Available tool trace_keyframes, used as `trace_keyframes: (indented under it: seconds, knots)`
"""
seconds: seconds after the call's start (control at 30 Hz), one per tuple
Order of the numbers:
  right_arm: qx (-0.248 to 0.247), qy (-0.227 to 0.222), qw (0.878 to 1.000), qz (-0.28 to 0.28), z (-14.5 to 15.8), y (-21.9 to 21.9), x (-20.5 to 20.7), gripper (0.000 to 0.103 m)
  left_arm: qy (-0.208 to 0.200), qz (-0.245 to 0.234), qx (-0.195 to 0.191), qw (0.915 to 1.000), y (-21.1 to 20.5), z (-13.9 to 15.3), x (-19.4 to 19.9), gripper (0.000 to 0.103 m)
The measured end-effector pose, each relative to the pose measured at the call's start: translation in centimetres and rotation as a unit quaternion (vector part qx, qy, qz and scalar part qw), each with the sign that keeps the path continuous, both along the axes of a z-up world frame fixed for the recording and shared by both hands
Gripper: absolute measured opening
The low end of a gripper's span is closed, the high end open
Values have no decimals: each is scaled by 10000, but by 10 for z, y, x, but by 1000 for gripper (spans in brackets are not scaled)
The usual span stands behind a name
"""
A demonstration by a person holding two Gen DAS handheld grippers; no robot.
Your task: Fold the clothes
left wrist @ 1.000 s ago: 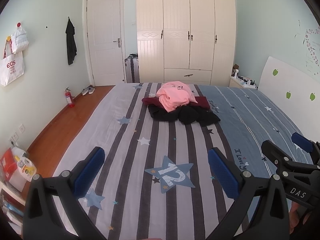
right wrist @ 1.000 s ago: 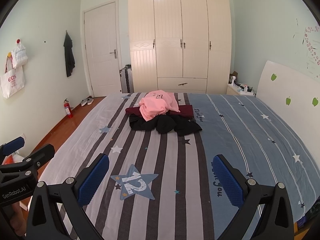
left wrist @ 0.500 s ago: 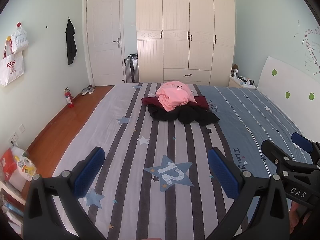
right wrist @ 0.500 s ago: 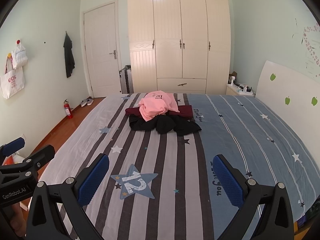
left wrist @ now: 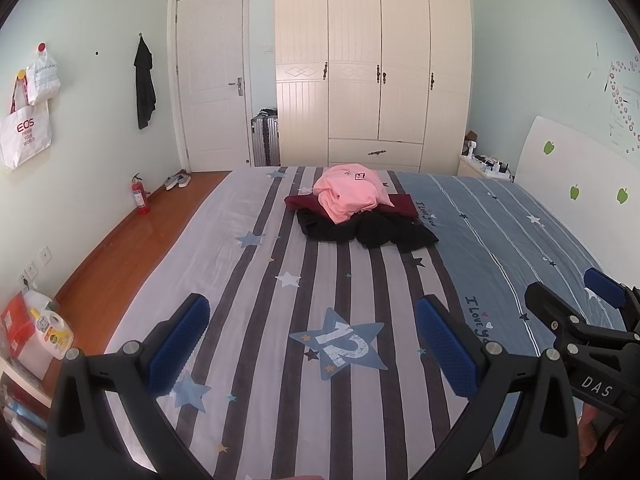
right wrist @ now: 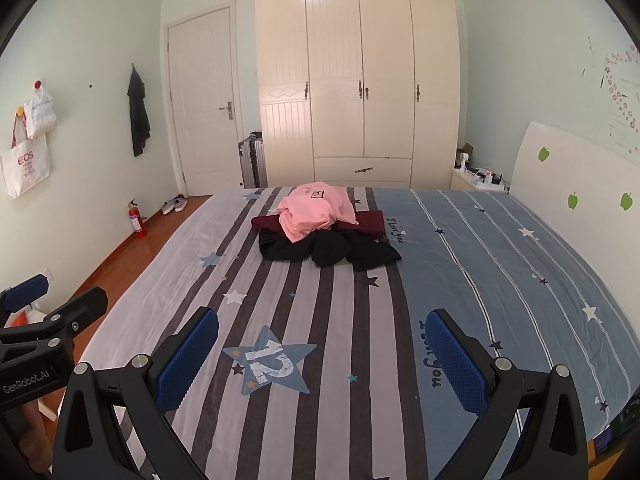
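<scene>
A heap of clothes lies at the far middle of the bed: a pink top [left wrist: 350, 194] [right wrist: 316, 212] on a dark red garment [left wrist: 302, 202] [right wrist: 266, 223] and black garments [left wrist: 372, 232] [right wrist: 332, 250]. My left gripper [left wrist: 312, 334] is open and empty above the striped bedspread [left wrist: 256, 280], well short of the heap. My right gripper [right wrist: 322, 354] is open and empty too, level with the left one. Each gripper shows at the edge of the other's view, the right gripper [left wrist: 576, 300] and the left gripper [right wrist: 60, 294].
A white headboard [right wrist: 560, 184] runs along the right. A cream wardrobe [left wrist: 372, 68], a door [left wrist: 212, 76] and a suitcase [left wrist: 264, 140] stand behind the bed. Wooden floor [left wrist: 120, 256] at the left holds a red fire extinguisher [left wrist: 140, 194] and detergent bottles [left wrist: 48, 328].
Both views have shifted very slightly; the clothes heap sits a touch higher in frame. Both grippers stay open and empty.
</scene>
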State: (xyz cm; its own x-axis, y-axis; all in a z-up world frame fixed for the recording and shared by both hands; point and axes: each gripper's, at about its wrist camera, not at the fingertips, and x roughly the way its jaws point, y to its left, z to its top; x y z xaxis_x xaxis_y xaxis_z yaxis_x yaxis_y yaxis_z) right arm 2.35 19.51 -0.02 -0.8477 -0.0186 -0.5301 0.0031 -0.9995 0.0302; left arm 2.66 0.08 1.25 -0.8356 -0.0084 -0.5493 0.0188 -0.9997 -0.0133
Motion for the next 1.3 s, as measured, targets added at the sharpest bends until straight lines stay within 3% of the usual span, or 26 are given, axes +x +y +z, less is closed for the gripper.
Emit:
trace_keyframes:
  seconds: [0.13, 0.3, 0.37, 0.53, 0.63, 0.77, 0.9, 0.97, 1.03, 1.13, 1.2, 1.3]
  knots:
    - [-9, -7, 10000, 3, -4, 0, 1, 102, 15, -33, 50, 10000, -1, 0, 6, 102]
    - [-18, -72, 10000, 9, -40, 3, -18, 102, -23, -105, 242, 9996, -6, 3, 13, 102]
    - [-22, -98, 9999, 12, -55, 4, -25, 103, -65, 216, 362, 9991, -9, 1, 12, 102]
    - [-31, -163, 9999, 18, -91, 6, -43, 103, -413, 220, 604, 9971, -21, -21, 1, 102]
    - [-37, -202, 9998, 22, -113, 8, -54, 103, -609, 294, 672, 9954, -29, -54, -13, 102]
    - [-44, -254, 9997, 26, -142, 10, -69, 103, -809, 418, 445, 9949, -36, -120, -43, 102]
    - [-51, -306, 9995, 31, -170, 12, -84, 103, -1055, 62, 961, 9897, -45, -198, -88, 102]
    - [-55, -332, 9994, 34, -185, 13, -91, 103, -899, 50, 1072, 9902, -47, -230, -109, 102]
    - [-116, -433, 9990, -20, -204, 17, -109, 102, -603, 158, 809, 9948, -45, -256, -130, 102]
    - [-225, -609, 9978, -118, -233, 24, -140, 102, -508, 201, 388, 9978, -38, -285, -149, 102]
    - [-297, -725, 9968, -183, -252, 29, -160, 102, -855, 173, 526, 9948, -38, -302, -162, 102]
    - [-405, -900, 9947, -281, -282, 37, -191, 102, -1154, 243, 683, 9907, -37, -304, -173, 101]
